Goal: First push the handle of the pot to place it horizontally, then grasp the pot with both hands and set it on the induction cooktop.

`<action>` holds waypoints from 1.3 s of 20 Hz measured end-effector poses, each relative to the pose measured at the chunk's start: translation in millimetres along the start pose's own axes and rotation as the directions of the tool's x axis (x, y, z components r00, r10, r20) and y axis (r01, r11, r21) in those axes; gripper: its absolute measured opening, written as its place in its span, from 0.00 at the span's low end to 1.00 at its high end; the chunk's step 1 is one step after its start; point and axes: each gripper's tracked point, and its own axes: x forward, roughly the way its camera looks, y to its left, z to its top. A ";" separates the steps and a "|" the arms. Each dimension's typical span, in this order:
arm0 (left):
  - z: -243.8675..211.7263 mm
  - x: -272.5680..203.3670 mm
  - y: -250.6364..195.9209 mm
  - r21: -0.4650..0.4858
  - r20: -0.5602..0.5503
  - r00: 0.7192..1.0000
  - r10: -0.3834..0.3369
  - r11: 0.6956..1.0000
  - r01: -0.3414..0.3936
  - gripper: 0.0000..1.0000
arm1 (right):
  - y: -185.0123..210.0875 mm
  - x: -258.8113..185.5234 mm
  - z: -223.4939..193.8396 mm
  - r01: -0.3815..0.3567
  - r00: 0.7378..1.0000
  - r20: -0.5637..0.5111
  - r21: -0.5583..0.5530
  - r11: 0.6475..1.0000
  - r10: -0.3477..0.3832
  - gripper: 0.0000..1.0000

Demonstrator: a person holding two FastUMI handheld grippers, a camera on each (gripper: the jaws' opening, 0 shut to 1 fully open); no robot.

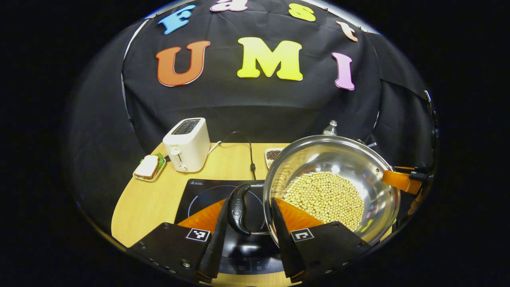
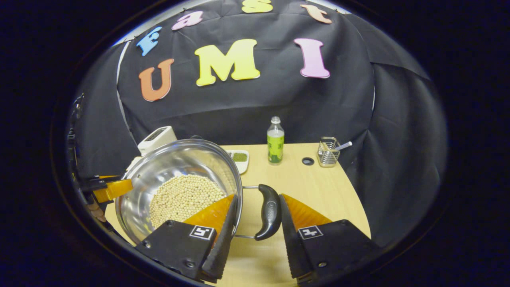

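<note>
Pot: a shiny round stainless-steel pot [image 1: 338, 167] holding a bed of pale yellow soybeans [image 1: 324, 197], lifted above the light wooden tabletop [image 1: 143, 201], at the right edge of the black glass induction cooktop [image 1: 207, 195] in the left gripper view.

Left gripper view, left to right: small dish with a sandwich [image 1: 149, 167]; white two-slot toaster [image 1: 187, 144] with a dark cord [image 1: 251, 153] trailing across the tabletop; cooktop below it; small white dish of dark grains [image 1: 273, 154] just behind the pot rim.

Left gripper [image 1: 245, 223]: jaws straddle the pot's black curved left side handle [image 1: 239, 209]. Handle lies between them with a gap on each side; right jaw is close against the pot's wall. Cannot tell whether they clamp it.

Right gripper view, left to right: toaster top behind the pot; pot with beans; small dish of green grains [image 2: 239, 157]; clear plastic bottle with green label [image 2: 275, 140]; dark round hole in the tabletop [image 2: 307, 161]; wire-mesh holder [image 2: 327, 152] with a utensil sticking out.

Right gripper [image 2: 257, 223]: jaws apart around the pot's black right side handle [image 2: 269, 211], left jaw overlapping the pot's rim. Grip contact not certain.
</note>
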 end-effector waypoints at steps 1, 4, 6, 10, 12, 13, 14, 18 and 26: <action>1.7 -2.4 8.8 -0.008 0.007 1.000 0.007 1.000 -0.007 0.59 | 8.3 0.8 5.0 -0.009 1.000 0.010 -0.004 1.000 0.009 0.62; 4.6 -6.8 34.4 -0.018 0.019 0.999 0.036 0.999 -0.035 0.59 | 33.3 5.6 10.5 -0.037 0.999 0.022 -0.015 0.999 0.037 0.62; 7.3 -12.0 48.2 -0.027 0.021 0.998 0.057 0.998 -0.057 0.59 | 51.7 11.9 12.0 -0.059 0.998 0.015 -0.019 0.998 0.059 0.61; 6.0 -14.7 92.0 -0.060 0.018 0.994 0.107 0.993 -0.106 0.59 | 93.8 24.8 11.4 -0.106 0.994 -0.008 -0.044 0.993 0.106 0.62; 2.6 -14.8 109.2 -0.075 0.011 0.992 0.126 0.989 -0.125 0.59 | 112.8 31.7 11.6 -0.124 0.992 -0.020 -0.058 0.991 0.123 0.63; 0.8 -15.3 116.3 -0.081 0.006 0.991 0.134 0.988 -0.133 0.59 | 121.5 35.0 11.9 -0.132 0.991 -0.024 -0.067 0.989 0.130 0.63; -1.4 -15.4 124.9 -0.088 0.002 0.990 0.142 0.986 -0.141 0.59 | 129.6 39.6 10.7 -0.139 0.990 -0.028 -0.074 0.988 0.137 0.63; -10.5 -11.9 155.0 -0.111 -0.016 0.985 0.170 0.979 -0.171 0.59 | 160.8 56.4 4.8 -0.167 0.985 -0.057 -0.099 0.981 0.162 0.62; -42.3 20.7 186.6 -0.093 -0.092 0.976 0.196 0.975 -0.204 0.59 | 189.0 103.1 -24.9 -0.178 0.975 -0.149 -0.094 0.980 0.163 0.62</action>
